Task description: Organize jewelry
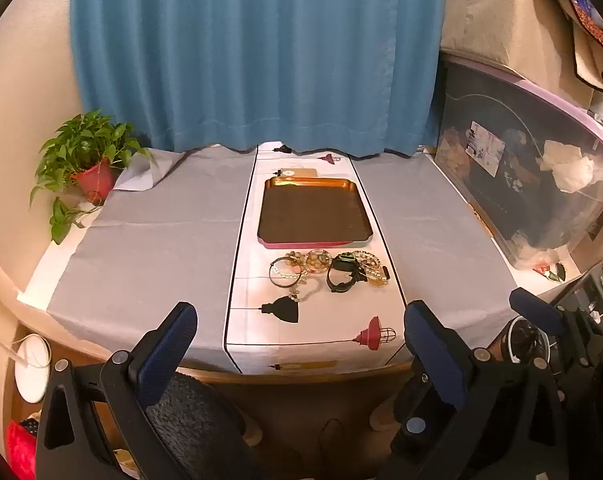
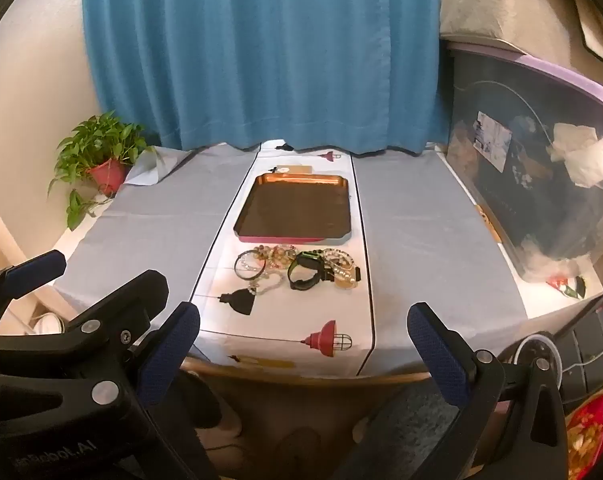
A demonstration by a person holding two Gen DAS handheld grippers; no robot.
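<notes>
Both the left gripper (image 1: 299, 354) and right gripper (image 2: 303, 354) hang with fingers spread wide, holding nothing. The jewelry pile (image 1: 328, 270) sits ahead of the fingers on the table (image 1: 149, 240), just before the empty tray (image 1: 315, 245). Looks light, slinky, tangle-prone; I'd pinch the stiff black watch (image 2: 306, 274) by its band first.

A leafy green plant in a red pot (image 1: 91, 168) stands left of a hanging blue curtain (image 1: 253, 52), opposite a clear lilac-lidded plastic storage bin (image 1: 525, 160).

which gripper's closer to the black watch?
Roughly level; neither clearly nearer. Left gripper and right gripper both hang open off the table's near edge, short of the black watch, which lies slightly right of centre.
</notes>
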